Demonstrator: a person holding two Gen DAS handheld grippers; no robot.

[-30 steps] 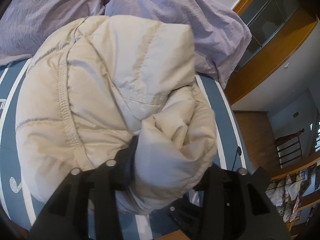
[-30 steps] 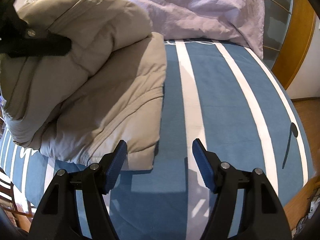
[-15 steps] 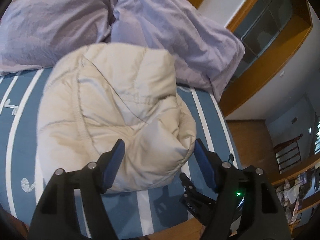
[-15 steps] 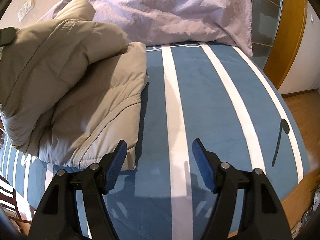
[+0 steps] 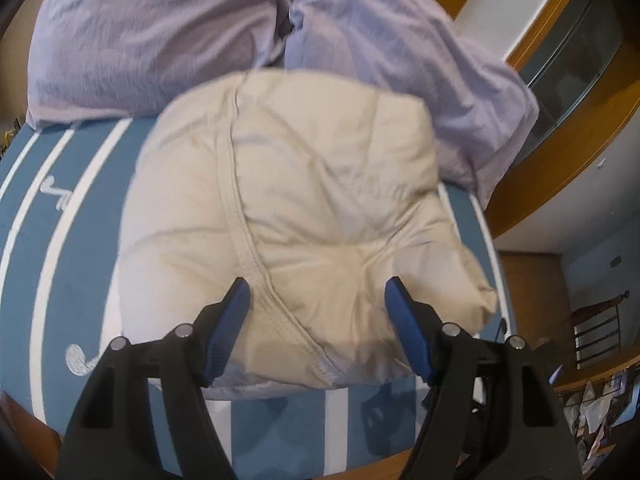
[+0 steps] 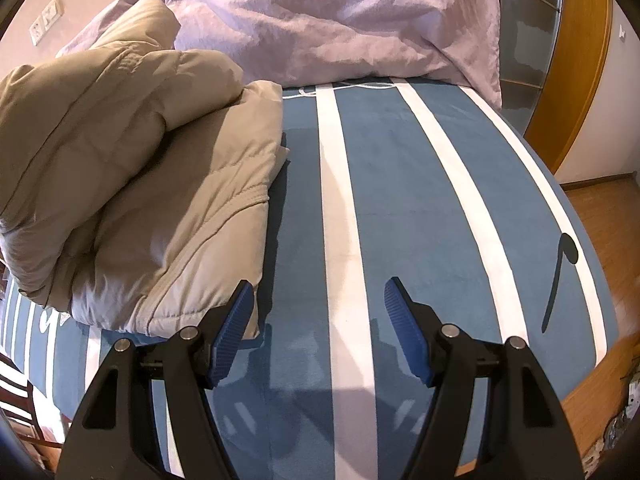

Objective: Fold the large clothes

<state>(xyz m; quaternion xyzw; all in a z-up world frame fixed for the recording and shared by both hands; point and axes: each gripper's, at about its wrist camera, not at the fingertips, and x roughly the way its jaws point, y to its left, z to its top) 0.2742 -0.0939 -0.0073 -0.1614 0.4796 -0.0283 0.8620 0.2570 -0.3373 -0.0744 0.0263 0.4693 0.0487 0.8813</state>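
While the folded beige jacket [image 5: 304, 216] lies just before the lavender pillows [image 5: 160, 40], both the left gripper [image 5: 318, 328] and right gripper [image 6: 318, 328] hover with jaws apart, holding nothing.

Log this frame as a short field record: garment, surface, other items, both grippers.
garment: beige padded jacket, folded into a puffy bundle
surface: blue bedcover with white stripes
behind garment: lilac crumpled pillows
left gripper: open, above the jacket's near edge, holding nothing
right gripper: open, over bare bedcover beside the jacket

Beige puffer jacket [image 5: 304, 216], folded bundle, on bed
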